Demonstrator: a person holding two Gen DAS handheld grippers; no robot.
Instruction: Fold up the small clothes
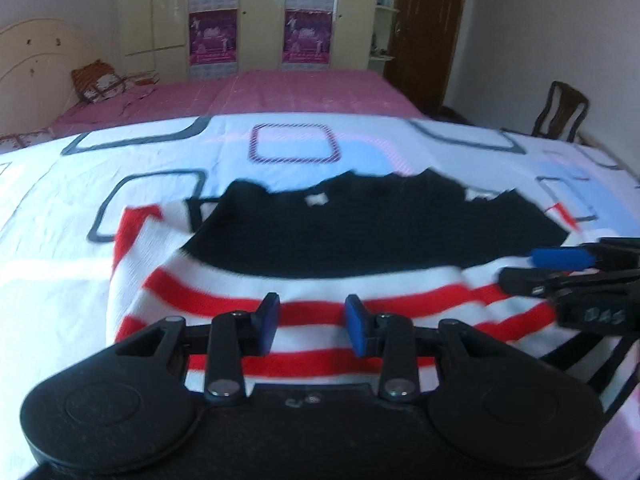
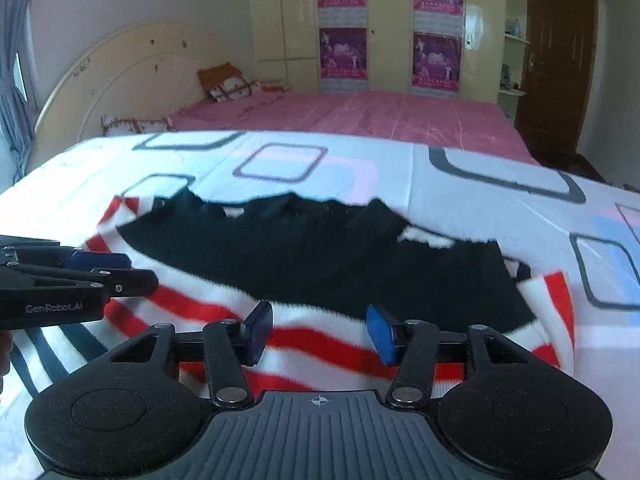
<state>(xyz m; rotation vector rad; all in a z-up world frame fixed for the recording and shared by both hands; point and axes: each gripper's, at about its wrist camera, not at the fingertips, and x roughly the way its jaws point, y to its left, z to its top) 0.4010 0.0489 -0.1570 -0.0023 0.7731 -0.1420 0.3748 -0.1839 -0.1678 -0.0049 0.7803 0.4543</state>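
Above the near edge of the sweater (image 1: 320,280), spread flat on the sheet (image 1: 60,272), the left gripper (image 1: 312,322) and right gripper (image 2: 318,330) tilt downward, jaws apart, empty.

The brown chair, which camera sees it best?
The left wrist view: the brown chair stands at the right edge beyond the bed. The right wrist view does not show it at all.

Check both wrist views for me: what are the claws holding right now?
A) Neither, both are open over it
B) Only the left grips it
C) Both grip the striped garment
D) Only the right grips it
A: the left claw and the right claw both stand open with nothing between their pads, over the striped garment.
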